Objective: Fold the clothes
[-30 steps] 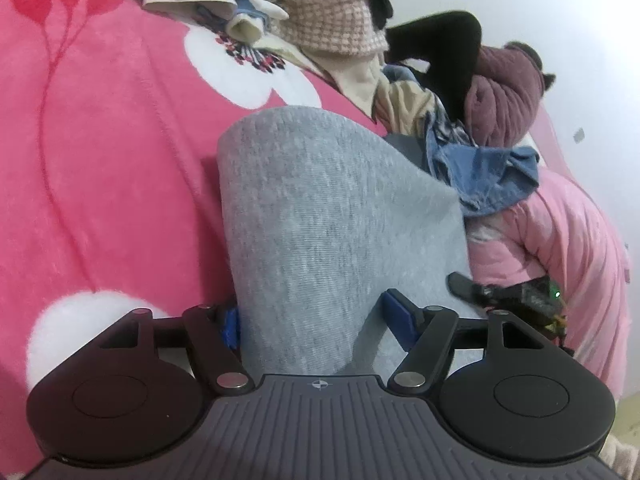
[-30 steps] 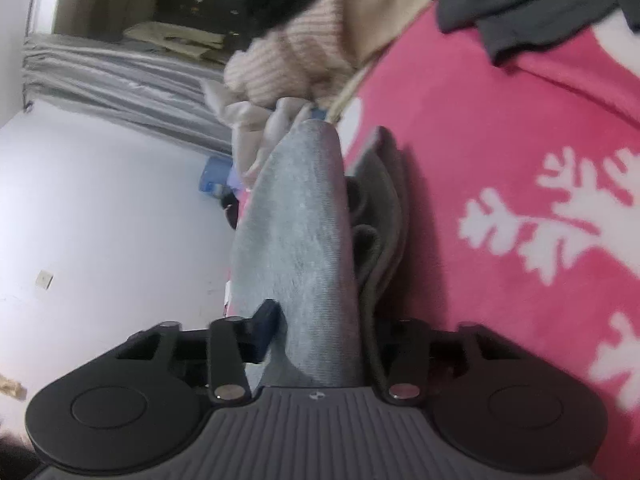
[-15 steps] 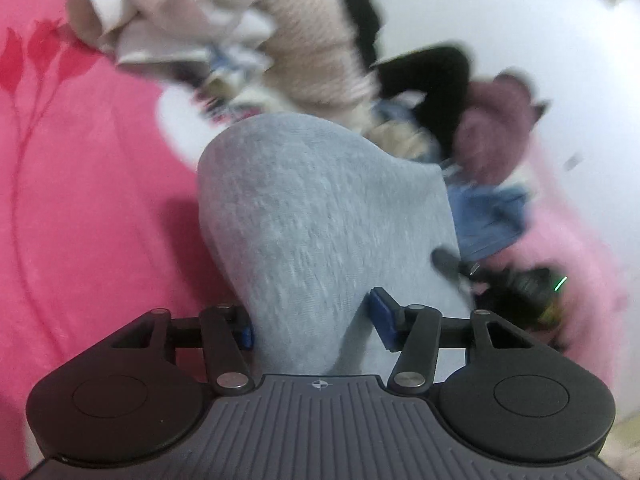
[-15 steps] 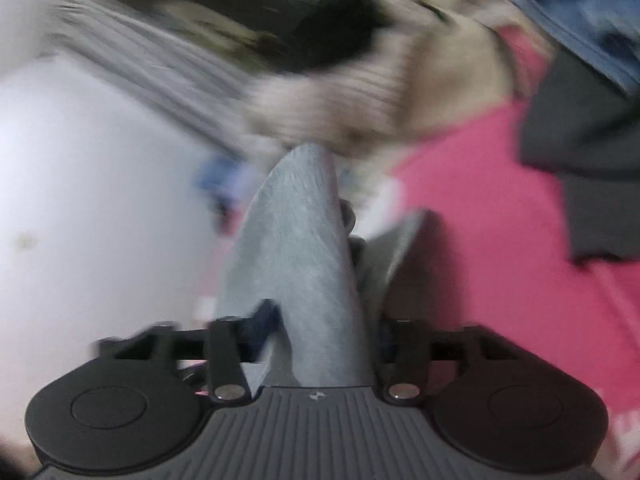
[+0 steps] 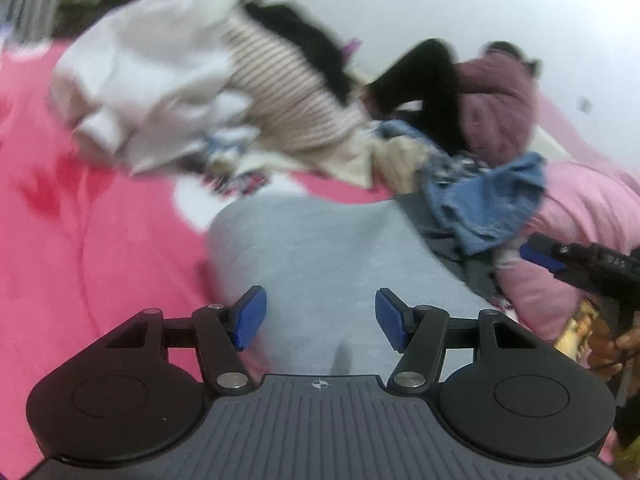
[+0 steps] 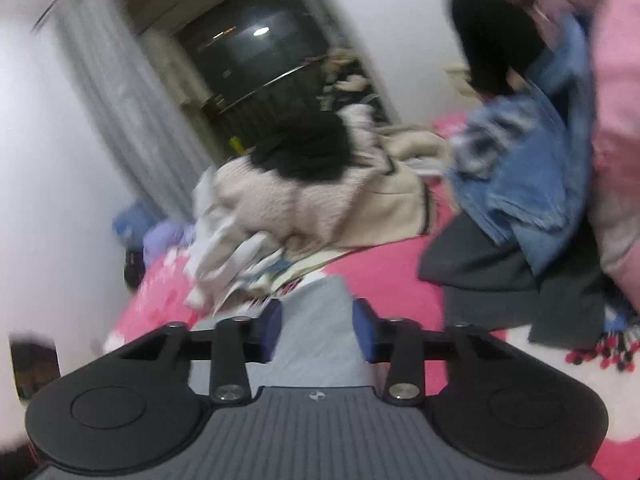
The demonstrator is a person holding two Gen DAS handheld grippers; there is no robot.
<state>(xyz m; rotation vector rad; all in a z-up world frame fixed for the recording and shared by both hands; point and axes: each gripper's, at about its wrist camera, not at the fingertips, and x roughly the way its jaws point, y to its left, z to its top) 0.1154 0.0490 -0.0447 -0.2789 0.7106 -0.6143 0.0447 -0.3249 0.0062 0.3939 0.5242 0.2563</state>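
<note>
Grey knit garment point(image 5: 320, 264) lying on the pink floral bed blanket point(image 5: 100, 240), the landmark for this legend: the garment sits on the blanket's near part, below the heap of unfolded clothes point(image 5: 260, 92) and just beside the blue denim piece point(image 5: 492, 200). The left hand-held gripper point(image 5: 318, 316) has its 2 blue pads point(image 5: 250, 316) apart and opening, the grey cloth showing under the gap but no pad pressing on it. The right hand-held gripper point(image 6: 316, 328) is closing; grey fabric fills the space between its pads point(image 6: 362, 328), yet blur leaves it uncertain whether they clamp it. Judged from its drape, the garment is light, soft and limp, not fragile and not slippery; it should fold without resistance but will sag and slide out of shape, so a hold at 2 corners or along a folded edge seems best. Compared with the frame 1 second earlier, the cloth no longer rises from the left jaws but lies flatter on the blanket, and both views now take in more of the heap and the wall.
</note>
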